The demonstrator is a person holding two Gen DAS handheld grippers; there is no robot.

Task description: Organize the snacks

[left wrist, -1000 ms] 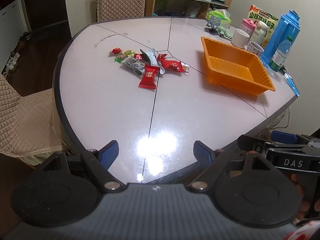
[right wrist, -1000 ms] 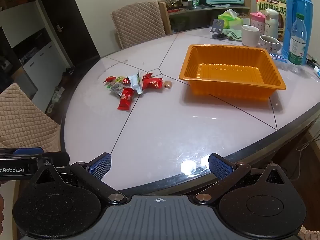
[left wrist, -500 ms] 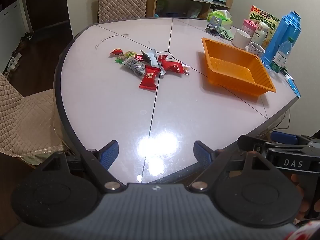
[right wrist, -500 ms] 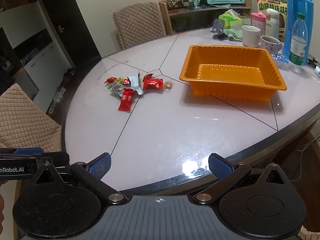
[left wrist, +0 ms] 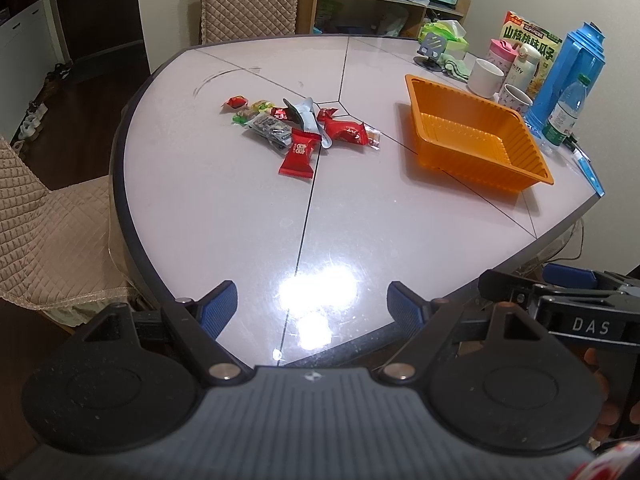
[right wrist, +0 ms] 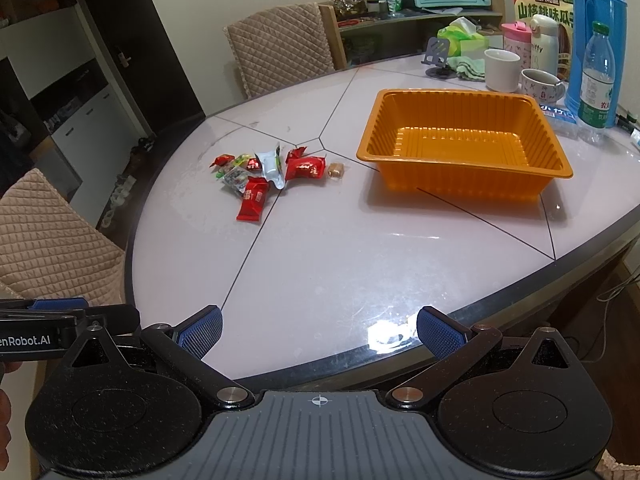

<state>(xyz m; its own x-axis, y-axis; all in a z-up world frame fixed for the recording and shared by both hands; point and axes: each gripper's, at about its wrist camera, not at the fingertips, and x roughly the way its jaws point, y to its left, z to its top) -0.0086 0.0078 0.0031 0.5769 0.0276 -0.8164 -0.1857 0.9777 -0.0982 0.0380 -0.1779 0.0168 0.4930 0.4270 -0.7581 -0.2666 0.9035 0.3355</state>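
Left gripper (left wrist: 312, 304): we hold it low over the near edge of the desk (left wrist: 224, 216), jaws spread wide with nothing between them.
Chair (right wrist: 44, 236): quilted beige cover, at the left rim of the desk.
Snacks (right wrist: 272, 174): we see a loose pile on the left half of the desk, well apart from both grippers and to the left of the tray.
Red packet (right wrist: 252, 199): it lies at the near end of the pile, across a seam line in the desk top.
Silver pouch (right wrist: 270, 166): in the middle of the pile, partly over its neighbours.
Brown sweet (right wrist: 335, 170): it sits alone at the right end of the pile, nearest the tray.
Tray (right wrist: 464, 110): orange, ribbed walls, nothing inside, on the right half of the desk.
Cups (right wrist: 502, 70): white ones just behind the tray.
Blue flask (right wrist: 598, 36): upright at the far right, a water bottle (right wrist: 596, 84) in front of it.
Right gripper (right wrist: 320, 330): we hold it at the near desk edge, jaws wide apart and holding nothing.
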